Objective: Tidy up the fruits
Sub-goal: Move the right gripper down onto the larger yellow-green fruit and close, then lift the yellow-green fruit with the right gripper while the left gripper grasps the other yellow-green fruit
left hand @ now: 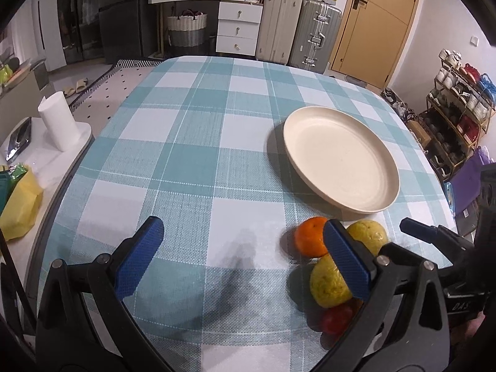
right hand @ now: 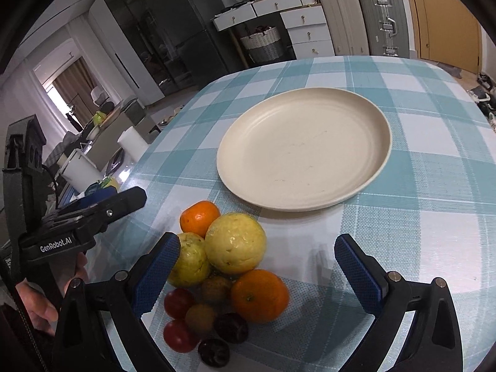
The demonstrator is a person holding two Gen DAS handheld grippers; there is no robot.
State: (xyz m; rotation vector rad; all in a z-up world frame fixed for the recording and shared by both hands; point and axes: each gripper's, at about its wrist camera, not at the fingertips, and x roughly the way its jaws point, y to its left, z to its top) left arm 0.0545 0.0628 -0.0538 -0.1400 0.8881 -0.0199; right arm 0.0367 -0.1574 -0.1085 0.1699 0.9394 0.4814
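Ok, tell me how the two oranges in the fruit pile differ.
The far orange sits at the edge of the pile nearest the plate, while the near orange lies on the side towards the camera. The far orange looks smaller, though that may be distance. The far orange shows a pale patch on top; the near orange shows a small dark stem mark. Both are round, bright orange, and rest on the checked tablecloth, unheld.
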